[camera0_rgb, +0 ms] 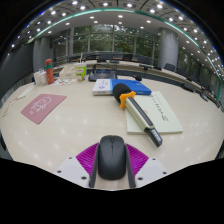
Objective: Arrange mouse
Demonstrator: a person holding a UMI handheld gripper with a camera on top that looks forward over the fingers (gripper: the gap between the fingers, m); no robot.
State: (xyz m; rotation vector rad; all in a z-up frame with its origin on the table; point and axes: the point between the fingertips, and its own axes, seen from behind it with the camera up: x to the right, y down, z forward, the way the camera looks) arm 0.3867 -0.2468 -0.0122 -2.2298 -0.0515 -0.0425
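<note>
A dark grey computer mouse (111, 156) sits between my gripper's two fingers, its length pointing away from me. My gripper (111, 166) is shut on the mouse, with the magenta pads (88, 155) pressing on both of its sides. The mouse is held low over the near edge of the beige table (70, 128). A pink flat mat (43, 107) lies on the table ahead and to the left.
A white pad (158, 112) lies ahead to the right with a black-and-yellow handled tool (135, 108) across it. Beyond are a blue book (132, 87), a white booklet (103, 87) and a reddish bottle (48, 72) at the far left. Chairs line the table's far side.
</note>
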